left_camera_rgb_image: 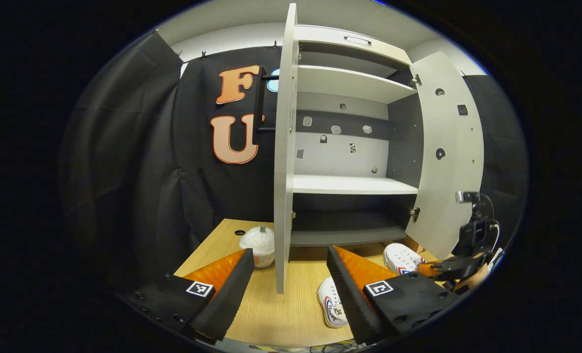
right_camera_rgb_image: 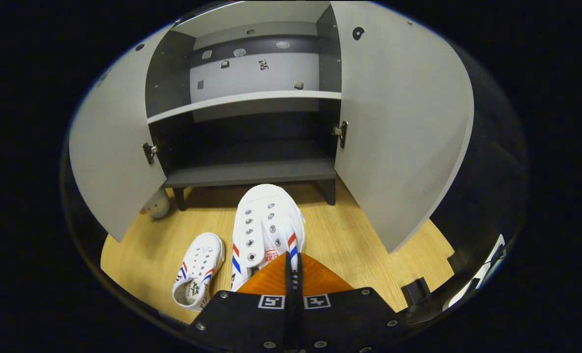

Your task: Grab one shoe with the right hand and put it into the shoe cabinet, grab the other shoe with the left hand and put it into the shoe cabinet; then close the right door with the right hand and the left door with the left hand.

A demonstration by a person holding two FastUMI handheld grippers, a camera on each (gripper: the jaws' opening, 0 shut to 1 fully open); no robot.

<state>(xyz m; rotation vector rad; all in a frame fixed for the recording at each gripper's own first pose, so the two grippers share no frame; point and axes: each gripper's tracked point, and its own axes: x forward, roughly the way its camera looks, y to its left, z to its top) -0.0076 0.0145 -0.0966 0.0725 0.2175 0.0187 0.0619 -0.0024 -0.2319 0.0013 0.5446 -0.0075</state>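
Note:
My right gripper point(right_camera_rgb_image: 289, 268) is shut on the heel side of a white shoe point(right_camera_rgb_image: 266, 223) with red and blue stripes. The shoe's toe points at the cabinet's bottom shelf point(right_camera_rgb_image: 251, 171). The other white shoe point(right_camera_rgb_image: 197, 274) lies on the wooden table to its left. In the left gripper view, my left gripper point(left_camera_rgb_image: 289, 255) is open and holds nothing. It hovers above the table, with the lying shoe point(left_camera_rgb_image: 331, 301) just inside its right finger. Farther right are the held shoe point(left_camera_rgb_image: 401, 257) and the right gripper point(left_camera_rgb_image: 447, 268). Both cabinet doors stand open.
The left door point(left_camera_rgb_image: 283, 157) juts edge-on toward my left gripper; the right door point(left_camera_rgb_image: 447, 147) swings wide. A white round object point(left_camera_rgb_image: 259, 245) sits on the table point(left_camera_rgb_image: 271, 318) left of the left door. The shelves inside the cabinet are bare.

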